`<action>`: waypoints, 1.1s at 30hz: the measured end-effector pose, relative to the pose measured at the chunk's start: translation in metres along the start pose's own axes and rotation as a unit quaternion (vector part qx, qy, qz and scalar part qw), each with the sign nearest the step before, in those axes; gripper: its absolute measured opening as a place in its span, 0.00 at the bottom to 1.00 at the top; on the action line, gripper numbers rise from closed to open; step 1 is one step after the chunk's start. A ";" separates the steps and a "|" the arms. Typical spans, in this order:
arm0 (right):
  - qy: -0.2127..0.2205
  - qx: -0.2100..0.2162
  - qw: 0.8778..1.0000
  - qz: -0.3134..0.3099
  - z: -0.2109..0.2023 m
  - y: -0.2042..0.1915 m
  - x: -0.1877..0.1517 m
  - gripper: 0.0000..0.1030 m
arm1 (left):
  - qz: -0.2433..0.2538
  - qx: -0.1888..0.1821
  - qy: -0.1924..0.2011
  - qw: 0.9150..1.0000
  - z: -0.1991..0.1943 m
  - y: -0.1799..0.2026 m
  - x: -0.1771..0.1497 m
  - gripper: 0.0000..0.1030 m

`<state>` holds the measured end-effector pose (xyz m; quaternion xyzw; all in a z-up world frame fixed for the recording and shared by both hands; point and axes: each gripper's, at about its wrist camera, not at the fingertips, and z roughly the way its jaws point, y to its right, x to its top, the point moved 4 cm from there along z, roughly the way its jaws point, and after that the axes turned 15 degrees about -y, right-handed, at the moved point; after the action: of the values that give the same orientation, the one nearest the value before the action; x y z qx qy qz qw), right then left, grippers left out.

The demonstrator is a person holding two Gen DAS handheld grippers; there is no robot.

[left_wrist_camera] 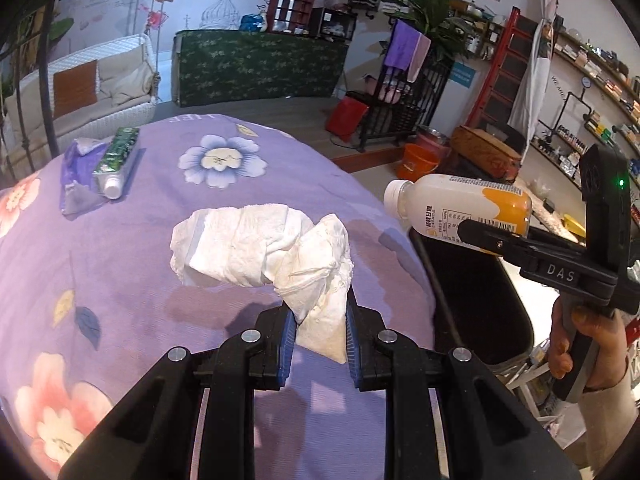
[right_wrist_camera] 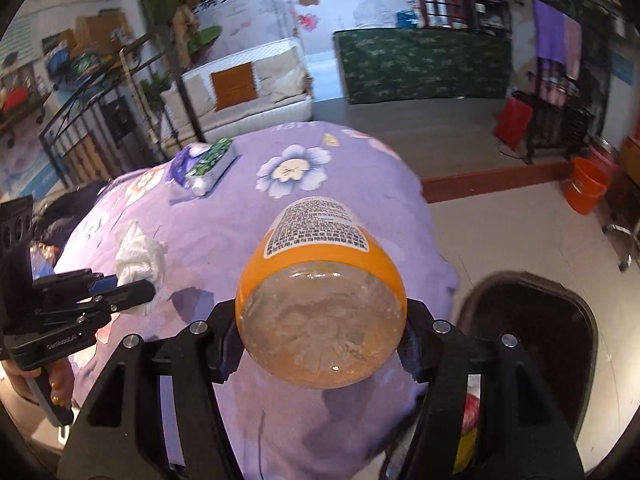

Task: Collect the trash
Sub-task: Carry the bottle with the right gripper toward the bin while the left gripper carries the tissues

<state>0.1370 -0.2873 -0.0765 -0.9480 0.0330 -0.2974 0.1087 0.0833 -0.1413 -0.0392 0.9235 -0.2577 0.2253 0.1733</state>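
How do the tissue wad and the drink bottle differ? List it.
The tissue wad is soft, crumpled and white; the drink bottle is rigid, smooth plastic with an orange label. The left tool pinches the wad by one corner with jaws nearly together; the right tool grips the bottle with jaws spread around its base. Both are held over the purple floral cloth.

A purple flowered cloth (left_wrist_camera: 120, 248) covers the counter. Behind it stands a white wicker sofa (left_wrist_camera: 100, 92) with a brown cushion (left_wrist_camera: 75, 87), and beside that a long box draped in green patterned fabric (left_wrist_camera: 256, 68). An orange bucket (left_wrist_camera: 418, 160) sits on the floor near a black metal rack (left_wrist_camera: 404, 100) hung with purple towels (left_wrist_camera: 404, 46). Shelves (left_wrist_camera: 600, 76) line the right wall.
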 end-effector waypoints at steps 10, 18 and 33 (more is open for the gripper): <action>0.026 -0.038 0.995 0.088 -0.035 0.059 -0.050 0.60 | 0.033 -0.026 -0.002 0.999 0.012 0.049 -0.005 0.20; 0.005 -0.073 0.988 0.134 -0.042 0.105 -0.086 0.60 | 0.071 -0.049 -0.007 0.996 0.022 0.085 -0.005 0.20; -0.152 -0.113 0.972 0.139 0.039 0.160 -0.102 0.60 | 0.095 -0.052 -0.017 0.994 0.032 0.105 -0.012 0.20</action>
<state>0.0762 -0.4230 -0.2007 -0.9742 0.1815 -0.1265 0.0449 0.0262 -0.2348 -0.0506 0.8883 -0.3583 0.2117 0.1943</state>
